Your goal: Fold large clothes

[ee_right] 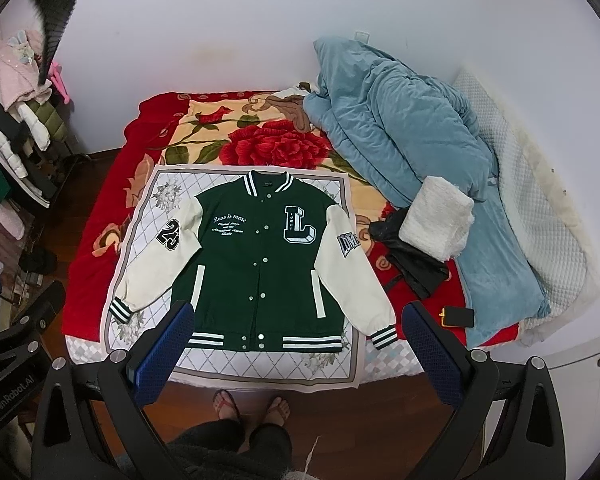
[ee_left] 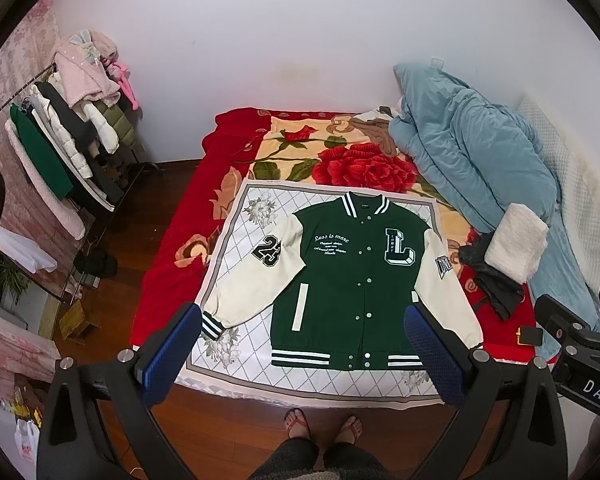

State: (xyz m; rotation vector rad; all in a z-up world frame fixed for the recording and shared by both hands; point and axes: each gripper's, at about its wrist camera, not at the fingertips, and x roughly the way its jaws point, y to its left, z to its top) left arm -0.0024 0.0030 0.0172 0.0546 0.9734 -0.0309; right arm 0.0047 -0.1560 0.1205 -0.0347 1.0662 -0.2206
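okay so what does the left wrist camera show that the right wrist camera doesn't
Only the left wrist view shows the green garment hanging whole on the clothes rack and the white plastic bag on the floor. Only the right wrist view shows the sleeve cuff near the phone. Both show the varsity jacket flat on the patterned cloth, the blue duvet, and both grippers open: left gripper, right gripper.
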